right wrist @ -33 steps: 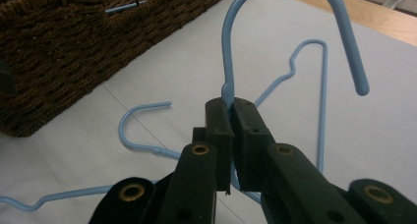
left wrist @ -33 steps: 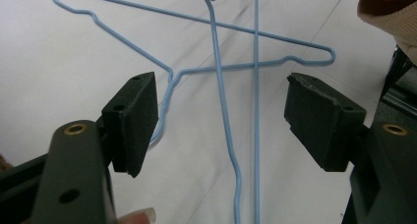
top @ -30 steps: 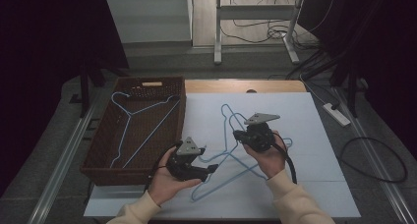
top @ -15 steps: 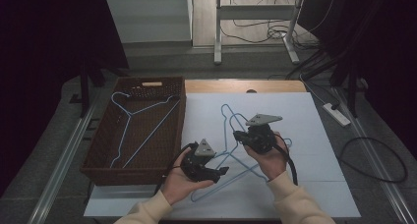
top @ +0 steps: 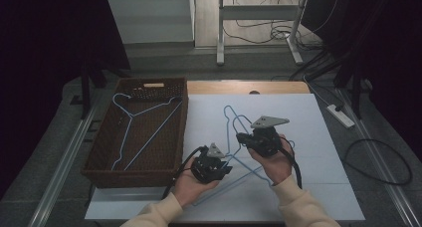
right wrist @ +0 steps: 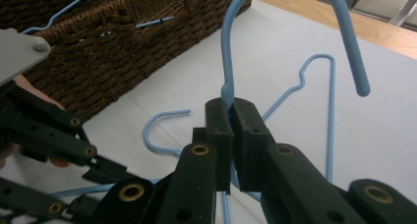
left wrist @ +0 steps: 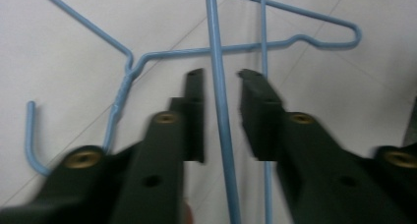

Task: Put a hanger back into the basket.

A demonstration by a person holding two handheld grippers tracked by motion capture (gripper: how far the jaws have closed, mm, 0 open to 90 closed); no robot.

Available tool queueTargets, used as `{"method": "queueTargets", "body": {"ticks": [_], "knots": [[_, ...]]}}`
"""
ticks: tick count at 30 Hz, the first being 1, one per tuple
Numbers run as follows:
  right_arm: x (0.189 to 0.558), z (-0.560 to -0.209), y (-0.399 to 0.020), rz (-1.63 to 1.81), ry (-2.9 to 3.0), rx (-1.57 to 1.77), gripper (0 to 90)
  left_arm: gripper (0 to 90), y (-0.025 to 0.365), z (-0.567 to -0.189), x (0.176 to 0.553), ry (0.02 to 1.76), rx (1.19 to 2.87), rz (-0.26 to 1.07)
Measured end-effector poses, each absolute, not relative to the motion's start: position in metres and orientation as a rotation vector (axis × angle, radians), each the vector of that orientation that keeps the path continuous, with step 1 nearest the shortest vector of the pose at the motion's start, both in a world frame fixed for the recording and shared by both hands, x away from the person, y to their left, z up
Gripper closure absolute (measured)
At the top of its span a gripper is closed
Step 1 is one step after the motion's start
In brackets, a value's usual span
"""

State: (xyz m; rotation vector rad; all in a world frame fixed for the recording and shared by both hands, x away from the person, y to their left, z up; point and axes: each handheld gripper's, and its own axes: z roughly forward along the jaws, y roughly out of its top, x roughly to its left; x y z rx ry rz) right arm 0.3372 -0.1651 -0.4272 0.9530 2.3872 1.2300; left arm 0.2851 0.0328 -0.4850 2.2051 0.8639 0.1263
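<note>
on white mat | right gripper hides hanger neck

Both forearms come in from the near edge, the left hand cupping the left gripper low, its jaws just closing but with a gap between them, while the right hand carries the right gripper slightly higher, jaws pressed together.

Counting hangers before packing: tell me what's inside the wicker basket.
The wicker basket holds one blue wire hanger, lying flat on the bottom with its hook toward the far wall. The strip of bottom behind the near wall is covered from the high view.
</note>
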Motion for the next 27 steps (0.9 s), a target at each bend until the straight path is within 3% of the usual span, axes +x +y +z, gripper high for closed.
{"method": "queueTargets", "body": {"ticks": [5,15,17,19,20,21,27], "knots": [[0.334,-0.423,-0.168,1.251,2.373,0.948,86.6,85.2,0.039,-0.483,0.288,0.887,2.143,0.072],[0.323,-0.412,-0.180,1.356,2.317,0.896,84.1,85.8,0.044,-0.474,0.286,0.885,2.061,0.039],[0.322,-0.410,-0.181,1.362,2.310,0.889,81.0,85.9,0.045,-0.473,0.286,0.885,2.054,0.037],[0.317,-0.406,-0.189,1.409,2.258,0.864,67.7,85.9,0.046,-0.471,0.285,0.887,2.039,0.036],[0.317,-0.406,-0.189,1.409,2.258,0.864,67.7,85.9,0.047,-0.470,0.285,0.887,2.038,0.036],[0.315,-0.405,-0.194,1.418,2.234,0.853,61.0,85.9,0.047,-0.469,0.285,0.889,2.030,0.036],[0.308,-0.406,-0.211,1.443,2.176,0.852,48.7,85.9,0.052,-0.458,0.283,0.881,1.980,0.009]]}}
